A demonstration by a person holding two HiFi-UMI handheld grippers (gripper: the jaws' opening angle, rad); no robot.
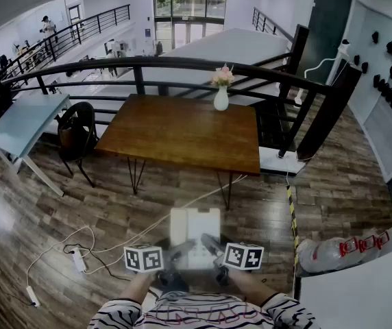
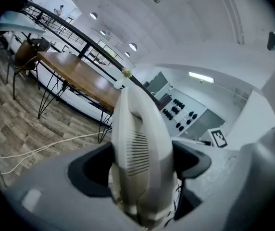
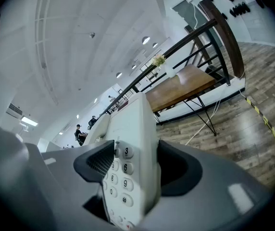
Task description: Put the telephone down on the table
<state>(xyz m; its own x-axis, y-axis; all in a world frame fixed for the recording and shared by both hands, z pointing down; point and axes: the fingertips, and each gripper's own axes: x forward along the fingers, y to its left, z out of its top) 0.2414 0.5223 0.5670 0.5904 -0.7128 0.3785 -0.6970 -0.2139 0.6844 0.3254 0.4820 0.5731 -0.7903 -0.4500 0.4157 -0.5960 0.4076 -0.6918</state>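
I hold a white telephone (image 1: 194,230) above the wood floor with both grippers, just short of the brown wooden table (image 1: 182,132). My left gripper (image 1: 180,252) is shut on its left side, where the handset (image 2: 140,148) fills the gap between the jaws. On the right side my right gripper (image 1: 210,247) is shut over the keypad (image 3: 120,170). Both jaw pairs stand wide around the phone's body. In the left gripper view the table (image 2: 80,76) lies ahead on the left, and in the right gripper view the table (image 3: 181,88) lies ahead on the right.
A white vase of flowers (image 1: 221,91) stands at the table's far edge, by a black railing (image 1: 182,64). A black chair (image 1: 78,132) and a pale blue table (image 1: 21,122) are at the left. Cables (image 1: 79,252) trail over the floor. A white counter (image 1: 360,293) is at my right.
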